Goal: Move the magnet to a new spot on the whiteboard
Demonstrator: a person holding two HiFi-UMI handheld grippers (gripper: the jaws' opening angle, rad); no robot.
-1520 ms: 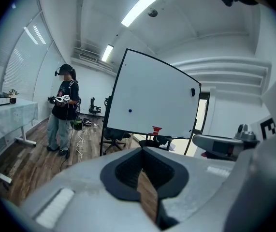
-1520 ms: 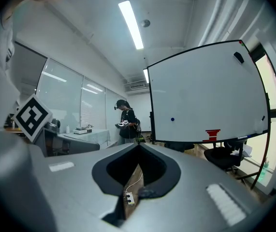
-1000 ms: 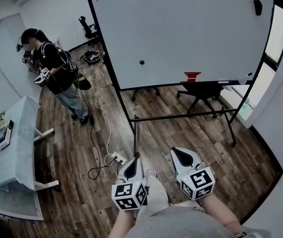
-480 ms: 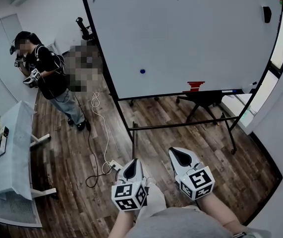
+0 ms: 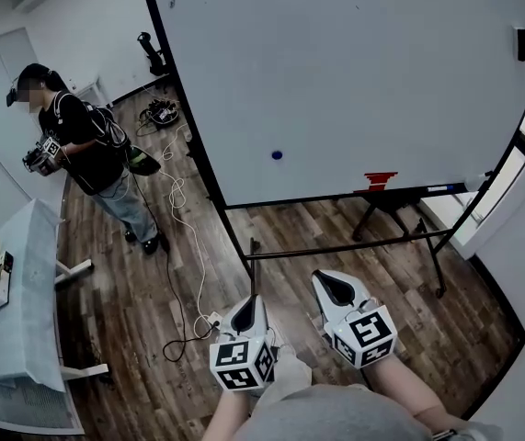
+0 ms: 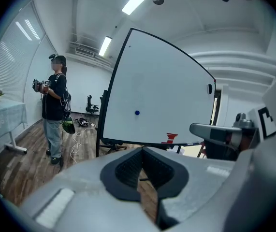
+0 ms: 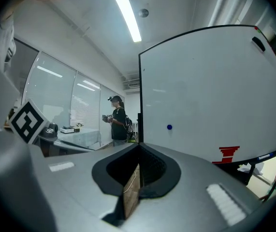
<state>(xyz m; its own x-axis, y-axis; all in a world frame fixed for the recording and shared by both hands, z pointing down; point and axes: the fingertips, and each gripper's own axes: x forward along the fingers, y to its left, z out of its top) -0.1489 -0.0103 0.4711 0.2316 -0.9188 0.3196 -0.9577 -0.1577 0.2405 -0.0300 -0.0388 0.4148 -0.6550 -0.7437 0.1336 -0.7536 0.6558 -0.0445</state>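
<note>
A small blue magnet [image 5: 277, 154] sticks low on the big whiteboard [image 5: 354, 62], left of its middle. It also shows in the left gripper view [image 6: 137, 113] and the right gripper view [image 7: 169, 127]. Both grippers are held side by side over the wood floor, well short of the board and pointing at it. My left gripper [image 5: 251, 303] is shut with nothing between its jaws, as the left gripper view [image 6: 141, 151] shows. My right gripper [image 5: 327, 283] is also shut and empty [image 7: 138, 146].
A red item [image 5: 380, 181] rests on the board's tray, a black eraser [image 5: 522, 42] sits near its top right corner. The board's black stand [image 5: 336, 246] crosses the floor ahead. A person [image 5: 87, 150] stands left, near cables [image 5: 184, 246], a power strip [image 5: 214, 321] and a pale table [image 5: 23, 292].
The whiteboard has grown larger and the magnet has slid down and right in the head view as I move toward it. Both grippers stay shut, side by side. The other person has drifted left.
</note>
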